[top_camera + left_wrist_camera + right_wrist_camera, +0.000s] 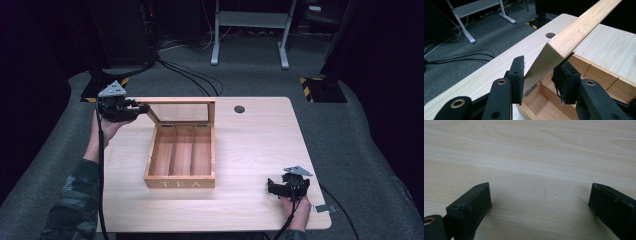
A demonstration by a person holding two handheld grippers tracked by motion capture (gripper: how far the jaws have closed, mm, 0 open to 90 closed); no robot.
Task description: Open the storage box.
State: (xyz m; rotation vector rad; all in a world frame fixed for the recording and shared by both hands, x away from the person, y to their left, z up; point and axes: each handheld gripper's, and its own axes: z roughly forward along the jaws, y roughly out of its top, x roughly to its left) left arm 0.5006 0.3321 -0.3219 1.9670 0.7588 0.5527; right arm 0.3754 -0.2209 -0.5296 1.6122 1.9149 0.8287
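High view: a wooden tea box (180, 167) sits a little left of the middle of the light desk (260, 145), its three compartments bare and its near face lettered TEA; the glass-paned lid (181, 111) stands raised at the far edge of the box, hinged there; the left gripper (141, 108) is at the lid's far-left corner, borne by a hand in a camouflage sleeve (75, 200); the right gripper (271, 188) rests low over the near-right part of the desk, well apart from the box, pointing left; a round cable hole (239, 109) lies in the desk to the right of the lid.

Left gripper view: the fingers (517, 77) clamp the wooden frame of the lid (564, 47) at its corner, one pad on each face; the frame rises tilted over the box's compartments (544, 100).

Right gripper view: the fingers (474, 206) stand wide with bare desk (536, 157) between them.
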